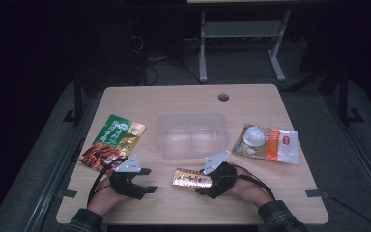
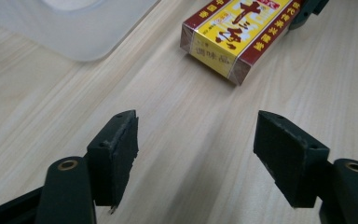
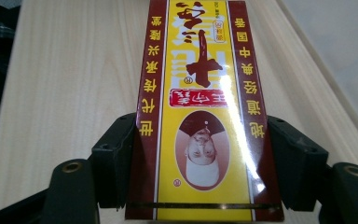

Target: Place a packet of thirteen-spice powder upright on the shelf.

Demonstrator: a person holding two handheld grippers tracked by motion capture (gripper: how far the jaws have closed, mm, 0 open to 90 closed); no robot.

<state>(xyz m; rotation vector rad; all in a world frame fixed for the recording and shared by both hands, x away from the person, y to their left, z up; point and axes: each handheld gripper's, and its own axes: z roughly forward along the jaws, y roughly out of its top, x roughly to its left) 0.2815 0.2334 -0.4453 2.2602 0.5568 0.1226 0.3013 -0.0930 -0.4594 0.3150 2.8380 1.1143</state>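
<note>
On a light wooden table (image 1: 183,96), the right gripper (image 1: 211,180) pinches a yellow and maroon box (image 3: 203,116) between its two jaws, at about six o'clock from a clear plastic tub (image 1: 192,134). The left gripper (image 2: 196,154), at the box's nine o'clock, hangs spread wide with nothing between its jaws.

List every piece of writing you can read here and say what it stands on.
"十三": large dark characters on the yellow face of the box.
"调味品": the box's end face, left gripper view.
"王守义": red label on the box, upside down in the right gripper view.
Yellow characters on the box's dark red strips: too blurred to quote.
Green pouch: print blurred.
White pouch: red logo too small.
</note>
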